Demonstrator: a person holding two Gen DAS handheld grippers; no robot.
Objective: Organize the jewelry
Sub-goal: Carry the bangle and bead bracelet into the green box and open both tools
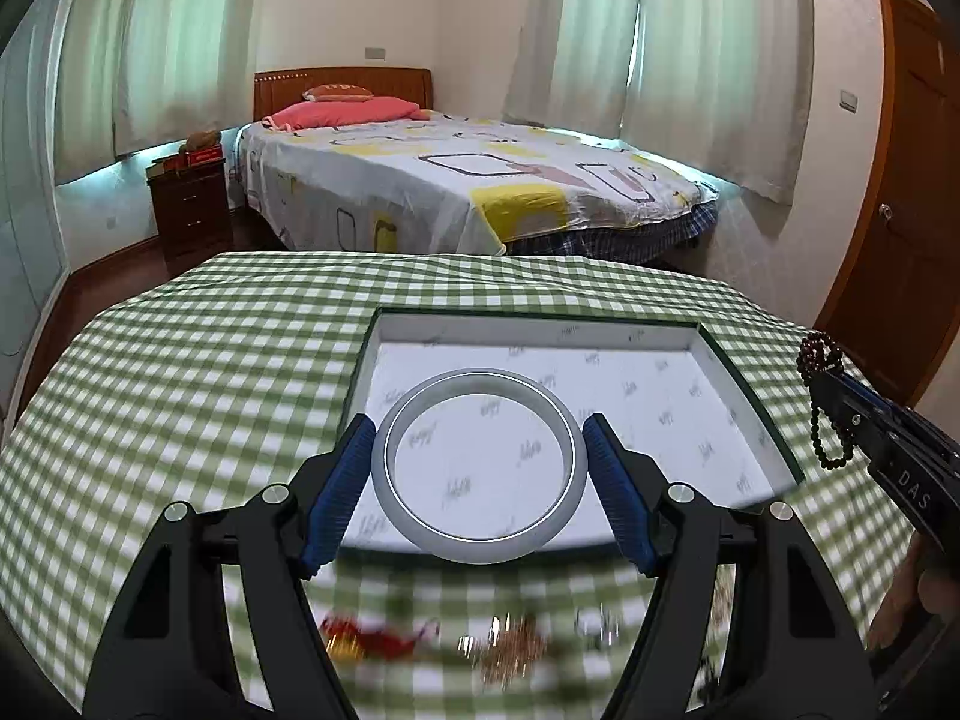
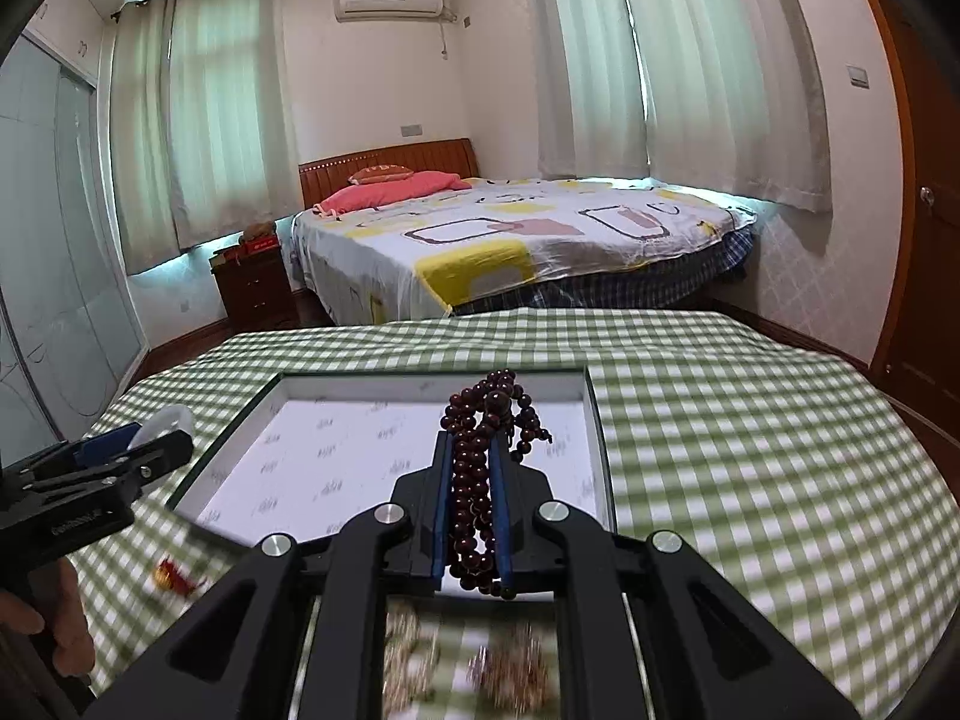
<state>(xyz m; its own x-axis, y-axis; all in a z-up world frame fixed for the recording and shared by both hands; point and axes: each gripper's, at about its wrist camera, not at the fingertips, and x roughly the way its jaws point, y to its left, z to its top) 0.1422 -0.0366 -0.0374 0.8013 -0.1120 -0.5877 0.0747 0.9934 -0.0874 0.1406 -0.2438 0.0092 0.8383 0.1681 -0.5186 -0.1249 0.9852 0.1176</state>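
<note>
Pale grey-white bangle [image 1: 478, 465] between blue pads [image 1: 337, 491], dark red-brown bead string [image 2: 477, 498], white box [image 1: 720, 384] with faint grey script print and dark green edge, green-and-white gingham cloth [image 1: 198, 360] on counter, white bedspread [image 2: 510, 240] with yellow blocks, pink pillow [image 1: 342, 113]

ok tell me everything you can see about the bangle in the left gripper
The bangle is a plain, smooth, pale grey-white ring, glossy like jade or glass, with a thick rounded band. It lies roughly flat, its opening facing up, held above the near edge of the white box. The left gripper is shut on it, one blue pad pressing each outer side. Nothing else touches it.
</note>
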